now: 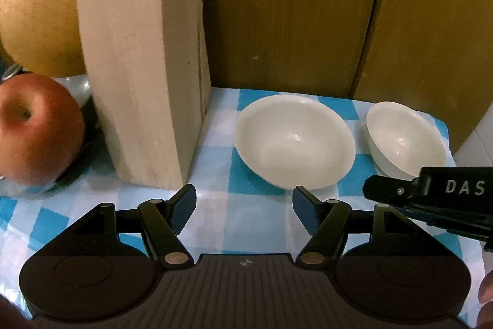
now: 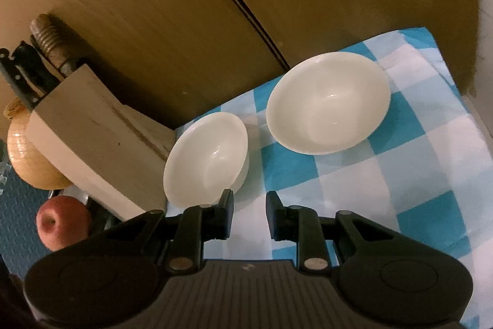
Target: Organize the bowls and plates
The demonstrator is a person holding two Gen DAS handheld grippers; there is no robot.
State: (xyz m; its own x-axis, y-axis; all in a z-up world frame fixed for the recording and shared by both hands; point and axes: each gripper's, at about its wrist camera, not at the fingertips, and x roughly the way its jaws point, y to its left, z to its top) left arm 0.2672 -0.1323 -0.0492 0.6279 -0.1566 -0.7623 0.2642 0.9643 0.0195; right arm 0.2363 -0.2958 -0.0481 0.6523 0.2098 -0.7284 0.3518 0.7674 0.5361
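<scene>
Two white bowls sit upright and apart on a blue-and-white checked cloth (image 1: 215, 224). In the left wrist view the left bowl (image 1: 294, 141) looks wider and the right bowl (image 1: 405, 139) smaller. In the right wrist view they show as a near bowl (image 2: 205, 158) and a farther bowl (image 2: 328, 102). My left gripper (image 1: 244, 205) is open and empty, just short of the left bowl. My right gripper (image 2: 249, 215) is open with a narrower gap and empty, its left finger near the near bowl's rim. The right gripper's finger (image 1: 388, 190) shows at the right of the left wrist view, beside the right bowl.
A wooden knife block (image 1: 144, 63) with knife handles (image 2: 34, 63) stands left of the bowls. A red apple (image 1: 37, 128) and a yellow netted melon (image 1: 37, 11) lie further left. Brown wooden panels (image 1: 292, 5) close the back. The cloth ends at the right (image 2: 480, 144).
</scene>
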